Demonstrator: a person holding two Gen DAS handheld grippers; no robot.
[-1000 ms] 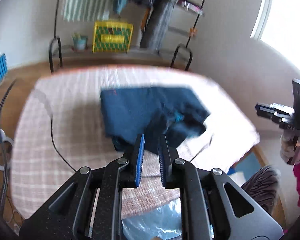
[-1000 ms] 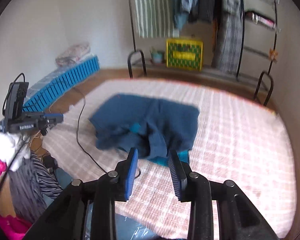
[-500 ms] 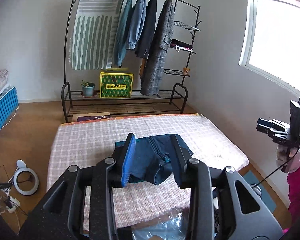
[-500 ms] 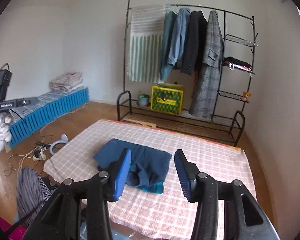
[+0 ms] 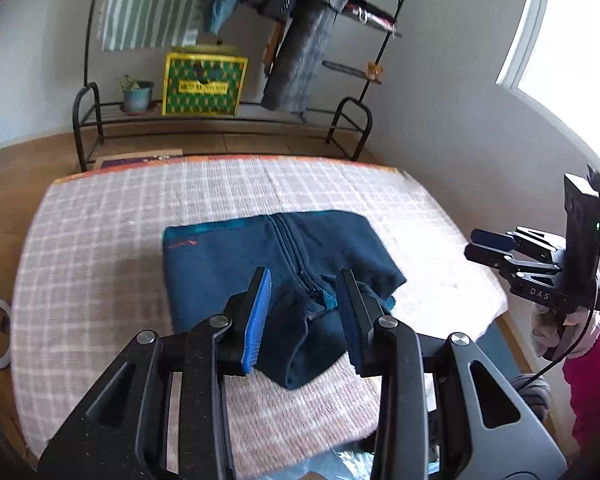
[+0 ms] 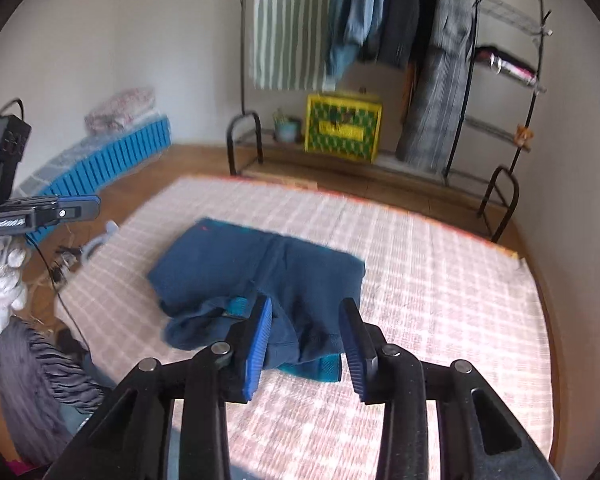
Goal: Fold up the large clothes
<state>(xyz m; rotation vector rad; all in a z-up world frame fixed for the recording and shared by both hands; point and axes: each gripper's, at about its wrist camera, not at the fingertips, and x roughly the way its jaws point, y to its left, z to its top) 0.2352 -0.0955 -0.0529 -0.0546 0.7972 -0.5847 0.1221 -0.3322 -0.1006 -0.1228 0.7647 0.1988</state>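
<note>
Both pairs of tongs had tipped back down toward the bed since the half-second-earlier frames, which took in the whole clothes rack. The right tongs [image 6: 305, 338] had just been closing and the left tongs [image 5: 304, 320] had opened within the last second; both now stood part-open with nothing between the pads, each hovering short of the cloth. Ahead of and below both lay the navy fleece jacket [image 5: 260, 264], on the near half of the checked bed [image 5: 100, 240], roughly midway between the two hands, neither clearly nearer. It looked already folded into a rough rectangle, its zipper [image 5: 288, 248] running away from the tongs. Its near edge was bunched and loose, with teal lining [image 6: 320, 368] showing underneath. Tidying that edge seemed the likely next step.
</note>
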